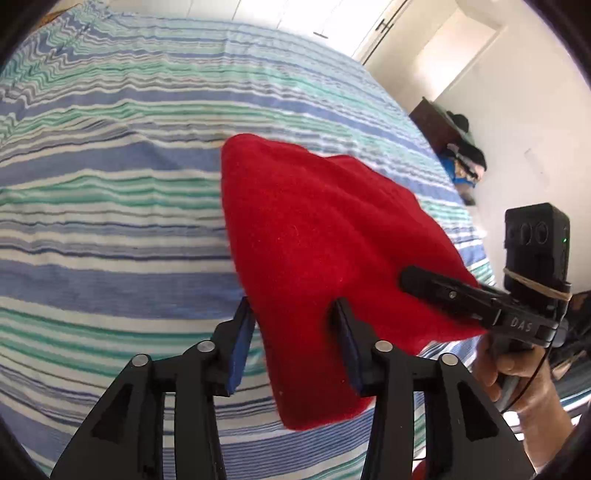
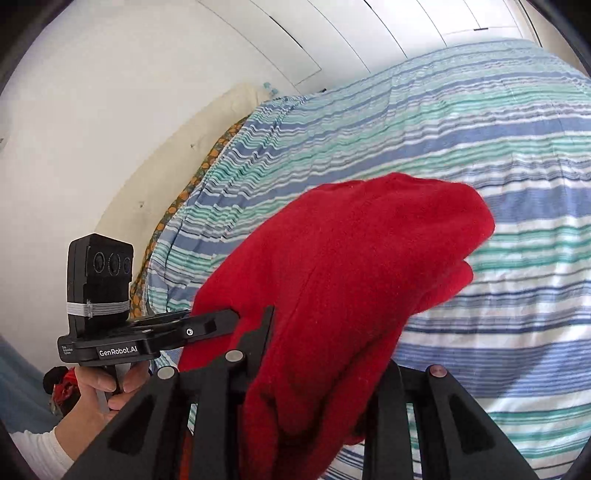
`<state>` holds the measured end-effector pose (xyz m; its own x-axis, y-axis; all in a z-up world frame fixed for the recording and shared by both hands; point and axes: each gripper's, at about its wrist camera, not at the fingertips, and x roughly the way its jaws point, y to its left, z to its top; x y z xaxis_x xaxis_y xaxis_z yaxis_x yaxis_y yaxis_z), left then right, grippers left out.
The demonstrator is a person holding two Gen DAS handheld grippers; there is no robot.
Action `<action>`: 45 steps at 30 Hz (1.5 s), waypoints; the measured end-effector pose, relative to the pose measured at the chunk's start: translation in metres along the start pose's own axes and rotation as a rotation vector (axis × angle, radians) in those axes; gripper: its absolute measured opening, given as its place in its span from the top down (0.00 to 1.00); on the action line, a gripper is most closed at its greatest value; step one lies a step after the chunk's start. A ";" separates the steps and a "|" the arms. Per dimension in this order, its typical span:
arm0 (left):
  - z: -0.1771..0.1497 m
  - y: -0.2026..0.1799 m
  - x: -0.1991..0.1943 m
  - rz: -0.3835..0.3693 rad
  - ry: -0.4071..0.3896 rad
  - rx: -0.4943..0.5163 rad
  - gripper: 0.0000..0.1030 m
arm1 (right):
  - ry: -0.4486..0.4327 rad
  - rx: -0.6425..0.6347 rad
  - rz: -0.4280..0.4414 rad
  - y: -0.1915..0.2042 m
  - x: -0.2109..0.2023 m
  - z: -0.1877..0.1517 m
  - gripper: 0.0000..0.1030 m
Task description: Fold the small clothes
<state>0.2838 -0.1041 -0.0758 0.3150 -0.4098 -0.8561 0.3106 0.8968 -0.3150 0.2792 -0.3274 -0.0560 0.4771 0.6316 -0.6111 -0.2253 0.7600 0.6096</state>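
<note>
Striped bed (image 1: 110, 221): folding ground. Red garment (image 1: 314, 229) raised for spreading; left tongs (image 1: 295, 332) part-open astride its edge, right tongs (image 2: 325, 354) bunching cloth between them.

- I am working in a home bedroom.
- A bed (image 1: 110, 221) under a blue, green and white striped sheet fills my view.
- White wardrobe doors (image 2: 332, 33) stand behind it.
- Clothes are piled on a dark wooden cabinet (image 1: 436, 122) by the wall.
</note>
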 end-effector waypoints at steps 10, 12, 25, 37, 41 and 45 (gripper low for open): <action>-0.190 -0.042 -0.057 0.480 -0.090 0.243 0.11 | 0.059 -0.074 -0.432 0.011 -0.062 -0.179 0.04; -0.195 -0.051 -0.081 0.461 -0.137 0.237 0.03 | 0.028 -0.091 -0.491 0.037 -0.089 -0.199 0.03; -0.194 -0.039 -0.159 0.496 -0.240 0.034 0.03 | -0.049 -0.241 -0.618 0.138 -0.144 -0.227 0.03; -0.198 -0.035 -0.176 0.545 -0.278 0.039 0.03 | -0.045 -0.295 -0.646 0.171 -0.142 -0.227 0.03; -0.202 -0.033 -0.175 0.539 -0.263 0.035 0.03 | -0.033 -0.298 -0.663 0.172 -0.140 -0.229 0.03; -0.203 -0.035 -0.180 0.509 -0.254 0.054 0.01 | -0.019 -0.303 -0.659 0.174 -0.140 -0.229 0.03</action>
<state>0.0338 -0.0280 0.0063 0.6401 0.0385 -0.7673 0.1065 0.9847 0.1383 -0.0214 -0.2488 0.0204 0.6089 0.0271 -0.7928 -0.1100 0.9926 -0.0506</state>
